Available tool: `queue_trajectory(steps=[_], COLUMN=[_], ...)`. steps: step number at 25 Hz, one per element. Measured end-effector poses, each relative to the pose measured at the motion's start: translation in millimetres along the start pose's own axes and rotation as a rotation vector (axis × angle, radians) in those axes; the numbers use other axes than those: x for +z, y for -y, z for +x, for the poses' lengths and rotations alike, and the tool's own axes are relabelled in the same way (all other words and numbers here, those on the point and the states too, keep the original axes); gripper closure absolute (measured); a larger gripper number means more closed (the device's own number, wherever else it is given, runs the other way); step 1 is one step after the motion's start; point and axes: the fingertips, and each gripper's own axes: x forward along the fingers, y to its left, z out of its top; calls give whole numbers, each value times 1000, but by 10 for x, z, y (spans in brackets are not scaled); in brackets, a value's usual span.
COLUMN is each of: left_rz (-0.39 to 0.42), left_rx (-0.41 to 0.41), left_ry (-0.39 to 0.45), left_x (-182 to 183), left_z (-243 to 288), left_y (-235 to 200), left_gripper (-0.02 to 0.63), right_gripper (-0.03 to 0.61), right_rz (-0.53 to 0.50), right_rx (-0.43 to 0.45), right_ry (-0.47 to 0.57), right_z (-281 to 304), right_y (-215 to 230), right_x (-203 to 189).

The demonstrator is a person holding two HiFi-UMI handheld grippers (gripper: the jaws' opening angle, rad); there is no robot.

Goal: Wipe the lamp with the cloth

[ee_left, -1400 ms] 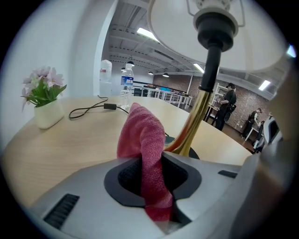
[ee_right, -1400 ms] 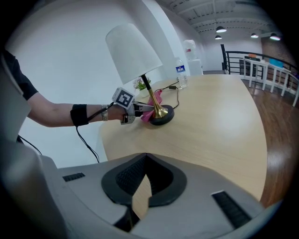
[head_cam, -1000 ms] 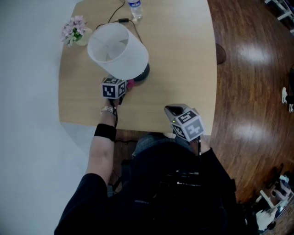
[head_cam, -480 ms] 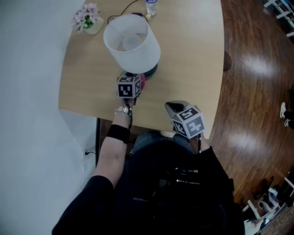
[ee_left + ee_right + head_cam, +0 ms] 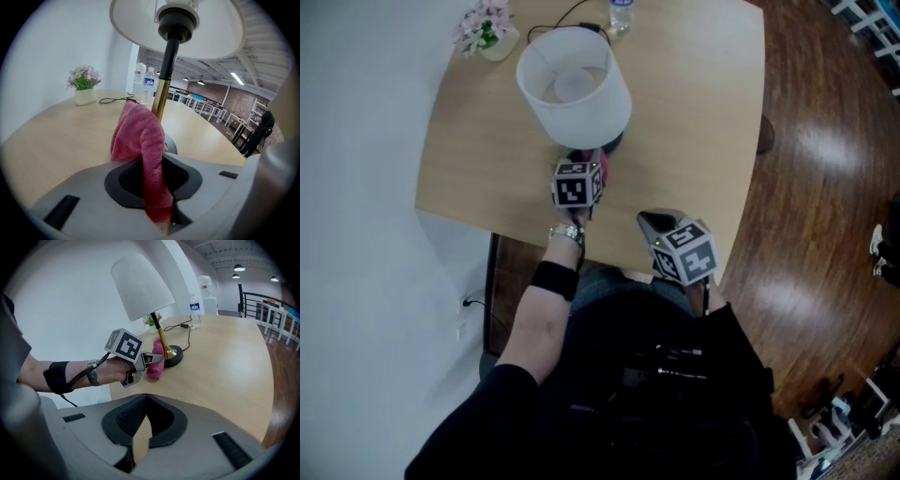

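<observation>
The lamp has a white shade (image 5: 574, 84), a brass stem (image 5: 161, 93) and a dark round base (image 5: 173, 357), and it stands on the wooden table (image 5: 694, 112). My left gripper (image 5: 598, 167) is shut on a pink cloth (image 5: 140, 136). The cloth bulges out ahead of the jaws and sits against the lower stem, just above the base. In the right gripper view the cloth (image 5: 155, 364) hangs beside the stem. My right gripper (image 5: 649, 223) hovers over the table's near edge, away from the lamp, shut with nothing in it.
A small pot of flowers (image 5: 486, 28) and a water bottle (image 5: 621, 11) stand at the table's far side, and a black cord (image 5: 112, 100) runs to the lamp. A white wall is on the left and a wooden floor (image 5: 825, 187) on the right.
My left gripper has slid to the right with the cloth, from the left of the lamp's base to its front, and has rolled a little. The right gripper has stayed in place.
</observation>
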Motion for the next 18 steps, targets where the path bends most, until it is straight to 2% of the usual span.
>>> queue_trajectory(steps=[9, 18], left_rz=[-65, -112], left_rx=[46, 44], left_ry=[19, 39], left_x=[-44, 16], left_z=[20, 196], left_y=[168, 499], left_gripper=[518, 518], right_gripper=[574, 574], right_rz=[-33, -62], right_rx=[25, 40], right_ry=[-13, -41], right_z=[-101, -249], right_y=[158, 414], right_x=[-74, -168])
